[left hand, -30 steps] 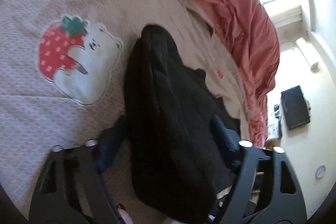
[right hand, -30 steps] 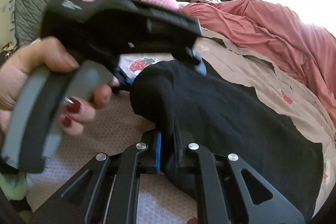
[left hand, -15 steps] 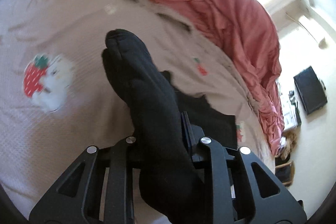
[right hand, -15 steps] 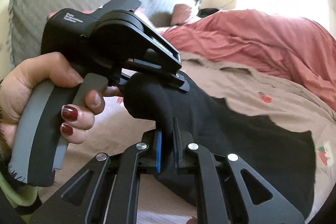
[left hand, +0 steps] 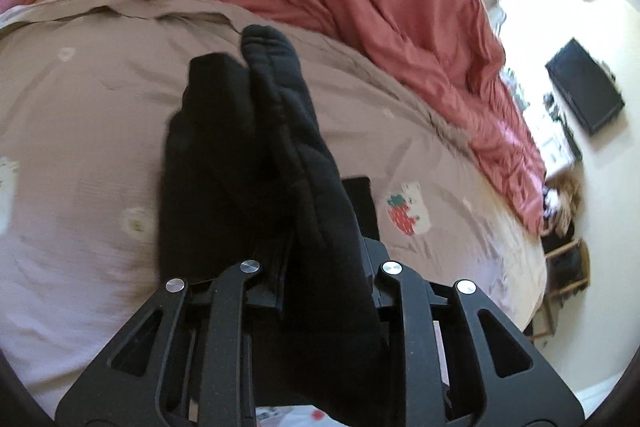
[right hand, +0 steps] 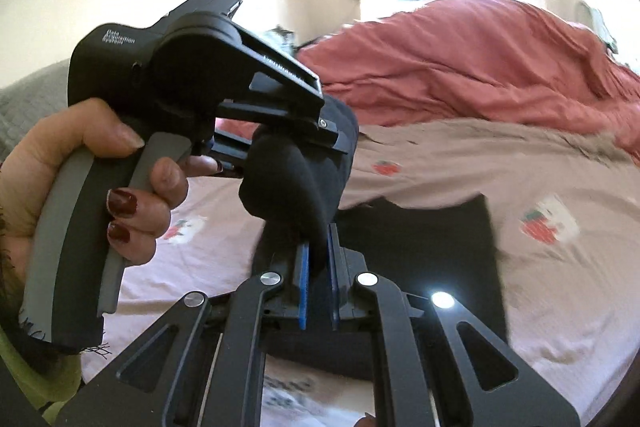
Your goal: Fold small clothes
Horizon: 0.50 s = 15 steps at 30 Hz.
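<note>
Black garment [right hand: 304,187] hangs pinched in both grippers' jaws above the bed [right hand: 540,163].

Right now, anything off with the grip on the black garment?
Nothing damaged. The black garment hangs bunched, not flat, between the left claw and right claw, both shut on it; its free end trails on the bedspread.

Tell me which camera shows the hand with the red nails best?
The right wrist view. There the hand shows at the left, wrapped round the grey handle of the left gripper, which pinches the black garment. The left wrist view shows no hand at all, only gripper fingers, black cloth and the bed.
</note>
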Available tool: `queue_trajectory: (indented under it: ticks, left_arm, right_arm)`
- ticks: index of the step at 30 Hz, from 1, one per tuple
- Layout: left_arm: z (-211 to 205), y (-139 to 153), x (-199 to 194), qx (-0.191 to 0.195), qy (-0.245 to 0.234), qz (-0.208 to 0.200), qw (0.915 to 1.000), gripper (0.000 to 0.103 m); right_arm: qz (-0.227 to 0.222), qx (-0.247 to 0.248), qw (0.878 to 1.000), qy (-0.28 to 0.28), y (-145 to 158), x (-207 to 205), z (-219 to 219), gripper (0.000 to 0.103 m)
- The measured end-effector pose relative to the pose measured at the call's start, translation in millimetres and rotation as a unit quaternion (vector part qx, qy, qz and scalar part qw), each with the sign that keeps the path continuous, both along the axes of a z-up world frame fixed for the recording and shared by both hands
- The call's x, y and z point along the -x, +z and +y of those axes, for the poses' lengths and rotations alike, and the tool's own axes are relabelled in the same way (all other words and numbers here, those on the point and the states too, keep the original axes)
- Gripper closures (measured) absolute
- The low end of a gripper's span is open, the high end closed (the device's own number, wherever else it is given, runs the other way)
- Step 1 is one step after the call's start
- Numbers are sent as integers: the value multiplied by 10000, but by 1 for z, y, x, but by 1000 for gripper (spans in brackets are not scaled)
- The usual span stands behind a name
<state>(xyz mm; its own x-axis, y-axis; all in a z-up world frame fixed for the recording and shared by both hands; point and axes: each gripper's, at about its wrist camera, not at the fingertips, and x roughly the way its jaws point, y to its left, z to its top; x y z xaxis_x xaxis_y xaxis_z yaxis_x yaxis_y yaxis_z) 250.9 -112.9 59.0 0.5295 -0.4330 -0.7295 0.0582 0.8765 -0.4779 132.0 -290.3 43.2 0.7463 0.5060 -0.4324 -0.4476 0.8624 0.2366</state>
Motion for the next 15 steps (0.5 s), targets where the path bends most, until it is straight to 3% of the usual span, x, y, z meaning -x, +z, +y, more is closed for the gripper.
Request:
queue_trajectory:
  ticks: [6,8,10,12,15]
  left_arm:
    - [-54,-34,-14,-299,-313,281,9987,86]
    - [-63,-47,-14,-94,-522,379,9979,63]
    - [-61,-55,-10,338,-679,446,9961,52]
    - [-50,-56,-4,644,-667,375,9950,48]
    - [-29,-48,6,588,-461,135,9971,48]
  right_arm:
    - [738,-389,9958,-389,-33,-9,-42,96]
    - [1062,-579,9915,-473,-46,-10,-54,96]
    - [1391,-672,9861,-608,-61,-13,-64,95]
    - [1701,-906,9789,-684,-75,-16,-75,93]
    - [1748,-1039,9771,-632,-78,-12,-81,92]
